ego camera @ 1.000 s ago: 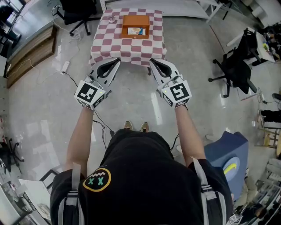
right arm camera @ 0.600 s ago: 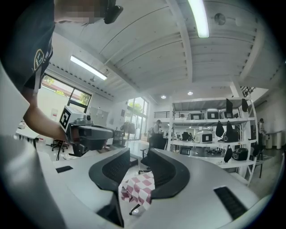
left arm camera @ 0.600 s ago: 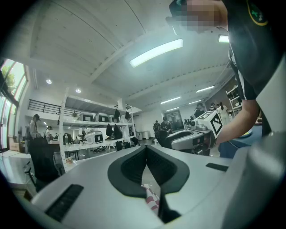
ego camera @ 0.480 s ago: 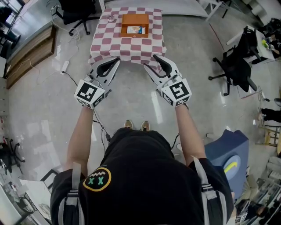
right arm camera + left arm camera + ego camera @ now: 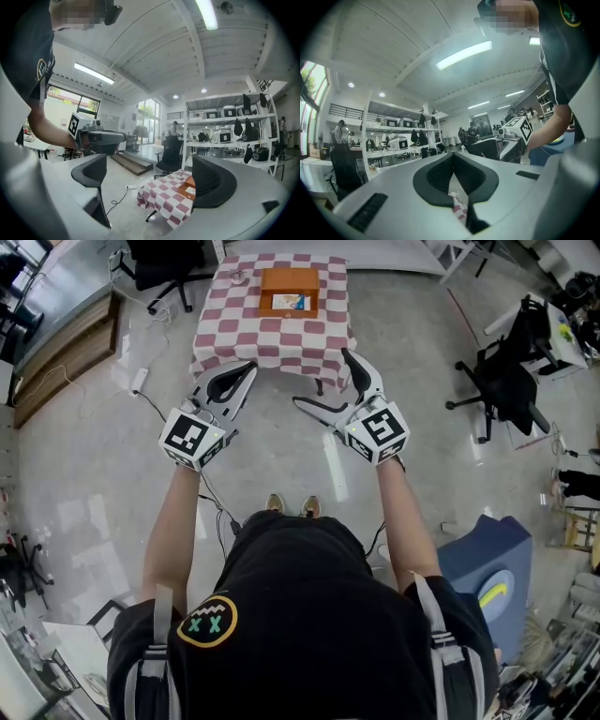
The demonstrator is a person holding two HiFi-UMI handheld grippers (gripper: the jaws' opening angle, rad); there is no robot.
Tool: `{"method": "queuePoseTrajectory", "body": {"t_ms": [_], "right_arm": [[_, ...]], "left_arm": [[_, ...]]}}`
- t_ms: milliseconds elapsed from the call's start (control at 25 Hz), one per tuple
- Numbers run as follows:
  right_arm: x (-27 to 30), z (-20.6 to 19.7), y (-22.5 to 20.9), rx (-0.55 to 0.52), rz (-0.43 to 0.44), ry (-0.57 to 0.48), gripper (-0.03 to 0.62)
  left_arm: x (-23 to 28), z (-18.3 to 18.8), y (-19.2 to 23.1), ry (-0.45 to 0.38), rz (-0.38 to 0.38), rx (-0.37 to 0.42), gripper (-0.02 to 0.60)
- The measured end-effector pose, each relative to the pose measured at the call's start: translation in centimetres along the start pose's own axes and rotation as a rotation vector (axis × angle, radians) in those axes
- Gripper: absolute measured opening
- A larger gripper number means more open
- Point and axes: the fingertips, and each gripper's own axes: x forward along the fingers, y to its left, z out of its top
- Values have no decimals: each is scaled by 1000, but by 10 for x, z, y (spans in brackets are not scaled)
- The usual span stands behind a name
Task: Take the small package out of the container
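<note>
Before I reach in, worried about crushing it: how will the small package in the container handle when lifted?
The small package fills only part of the orange container, so probably light. The walls around it may hinder a pinch. Stiffness: too far to tell.

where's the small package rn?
Head view, top centre: the package lies inside the orange container, near the far edge of the checkered table.

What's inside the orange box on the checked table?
The orange rectangular box shows one small white-and-blue package in its nearer part. Anything under that package is covered, and the rest is too small to make out.
</note>
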Motion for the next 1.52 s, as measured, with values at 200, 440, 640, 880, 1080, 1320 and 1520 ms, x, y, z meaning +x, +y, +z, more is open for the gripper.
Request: {"method": "queuePoseTrajectory", "body": {"t_ms": [200,440,640,880,1080,1320,1520], "right_arm": [[1,-6,5,-13,12,31,597],[0,-5,2,-26,4,32,597],[-2,-4,0,-36,4,29,597],[-10,-3,-7,-37,15,12,597],[-25,-3,-13,-36,32,-2,597],[-37,-8,-24,-37,44,-10,597],[-35,-10,-32,-33,42,-15,597]], "left_arm": [[-3,-1,0,4,0,-3,17],[-1,0,0,7,3,-3,17],[1,3,-2,8,3,7,17],[9,8,-10,17,22,16,17],[19,10,-26,27,40,21,17],[34,9,-42,32,44,21,17],[41,8,-39,35,43,25,17]]}}
